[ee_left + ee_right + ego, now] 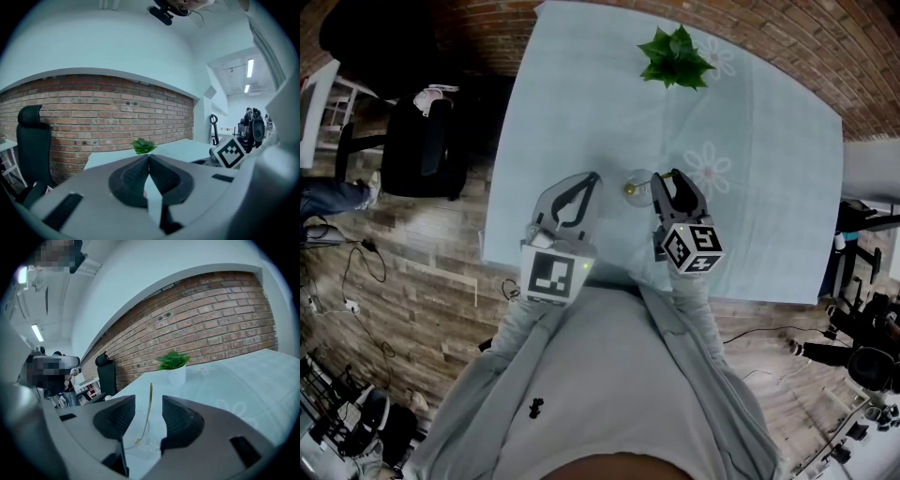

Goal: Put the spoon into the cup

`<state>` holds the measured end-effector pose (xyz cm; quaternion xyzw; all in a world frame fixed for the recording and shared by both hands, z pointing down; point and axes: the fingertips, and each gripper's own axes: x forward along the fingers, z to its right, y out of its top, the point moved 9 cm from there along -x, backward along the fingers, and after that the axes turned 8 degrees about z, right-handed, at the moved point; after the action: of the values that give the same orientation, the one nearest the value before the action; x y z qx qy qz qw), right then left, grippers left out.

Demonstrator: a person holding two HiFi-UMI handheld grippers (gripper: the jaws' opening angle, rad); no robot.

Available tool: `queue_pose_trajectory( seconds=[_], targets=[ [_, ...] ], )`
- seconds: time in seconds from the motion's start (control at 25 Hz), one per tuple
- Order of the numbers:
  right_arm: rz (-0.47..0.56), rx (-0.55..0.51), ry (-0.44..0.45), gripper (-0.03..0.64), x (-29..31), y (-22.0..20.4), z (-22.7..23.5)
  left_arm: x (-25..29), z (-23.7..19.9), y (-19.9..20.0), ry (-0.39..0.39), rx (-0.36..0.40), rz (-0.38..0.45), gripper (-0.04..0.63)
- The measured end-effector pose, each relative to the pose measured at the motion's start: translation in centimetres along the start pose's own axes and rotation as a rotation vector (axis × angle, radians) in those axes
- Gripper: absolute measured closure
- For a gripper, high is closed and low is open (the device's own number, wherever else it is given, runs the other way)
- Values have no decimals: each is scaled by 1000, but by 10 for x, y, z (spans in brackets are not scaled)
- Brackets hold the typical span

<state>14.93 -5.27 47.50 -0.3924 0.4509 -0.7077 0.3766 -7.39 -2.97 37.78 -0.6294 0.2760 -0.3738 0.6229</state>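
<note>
A clear glass cup [638,184] stands on the pale blue table [769,216], just in front of both grippers. A thin golden spoon [149,411] stands in the cup [133,437], bowl down and handle leaning up. My right gripper [667,178] is right beside the cup, and its jaws are open. In the right gripper view the spoon handle shows in the gap of that gripper [148,405], with neither pad touching it. My left gripper [594,178] hovers to the left of the cup. This gripper [149,157] is shut and holds nothing.
A small green plant in a white pot [675,58] stands at the table's far end, also seen as the plant [173,364]. A black office chair [422,145] sits on the floor left of the table. A brick wall [108,112] runs behind.
</note>
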Motion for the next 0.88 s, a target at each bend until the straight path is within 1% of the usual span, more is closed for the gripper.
queue_pose_trajectory(
  seconds=[0.12, 0.24, 0.36, 0.48, 0.56, 0.64, 0.8, 0.88],
  targets=[
    [3, -5, -1, 436, -1, 1, -1, -2, 0, 1, 5, -9, 2, 577],
    [15, -9, -3, 433, -3, 3, -2, -1, 0, 1, -7, 11, 8, 577],
    [27, -27, -3, 431, -6, 9, -3, -1, 1, 4, 9, -27, 13, 577],
    [49, -51, -2, 430, -9, 16, -4, -1, 1, 6, -5, 3, 25, 577],
    [67, -67, 0, 430, -12, 23, -6, -2, 2, 8, -6, 7, 30, 577],
    [84, -99, 6, 430, -15, 31, -9, -2, 2, 10, -5, 9, 36, 577],
    [126, -204, 32, 430, -24, 51, -18, -4, 2, 14, -2, 22, 51, 577],
    [158, -224, 45, 431, -30, 63, -23, -5, 2, 18, 1, 31, 57, 577]
  ],
)
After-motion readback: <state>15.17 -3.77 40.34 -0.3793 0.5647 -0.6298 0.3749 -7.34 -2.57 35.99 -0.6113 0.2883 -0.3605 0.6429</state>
